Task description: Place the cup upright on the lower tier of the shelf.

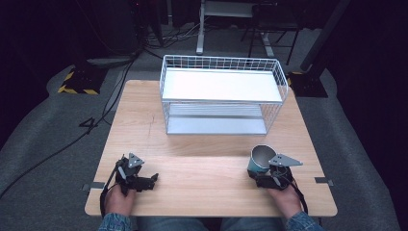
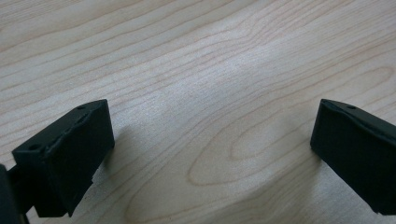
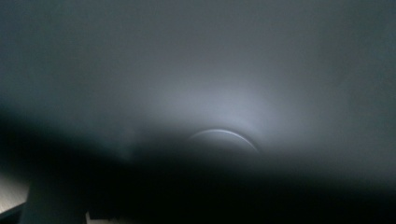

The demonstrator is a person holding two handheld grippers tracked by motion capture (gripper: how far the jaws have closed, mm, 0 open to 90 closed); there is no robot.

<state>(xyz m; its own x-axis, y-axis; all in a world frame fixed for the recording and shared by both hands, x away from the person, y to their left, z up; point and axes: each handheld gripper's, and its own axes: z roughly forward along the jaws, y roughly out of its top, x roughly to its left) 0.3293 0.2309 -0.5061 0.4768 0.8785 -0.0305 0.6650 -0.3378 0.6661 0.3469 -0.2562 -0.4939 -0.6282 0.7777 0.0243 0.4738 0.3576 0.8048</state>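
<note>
Table [image 1: 144, 125] — light wood, rectangular, standing on grey carpet with dark surrounds. Seen from the high view, the near half of the top is bare between the two hands, giving a broad open strip from the left edge to the right edge. The left side of the table, at about 9 to 10 o'clock from centre, is also bare up to the far edge.

Wire rack [image 1: 222, 94] — white, two levels, sits at 12 o'clock on the far half, its open long face toward the person. It takes most of the far-centre ground; narrow margins of table stay free on either side of it. Both its shelves look bare.

Cup [image 1: 260, 160] — teal outside, grey inside, near the right front of the table at about 4 o'clock from centre. It is tipped, its long axis leaning with the mouth facing up and toward 11 o'clock, toward the rack. Bare wood lies between the cup and the rack.

Right gripper [image 1: 270, 177] — just behind the cup at its base end, held in the person's hand. The right gripper view is a grey blur with one faint curved rim; the fingers appear closed on the cup.

Left gripper [image 1: 139, 182] — at 8 o'clock, low over the table, pointing toward 3 o'clock. Its fingers [image 2: 65, 158] stand wide apart over bare wood grain, nothing between them.
</note>
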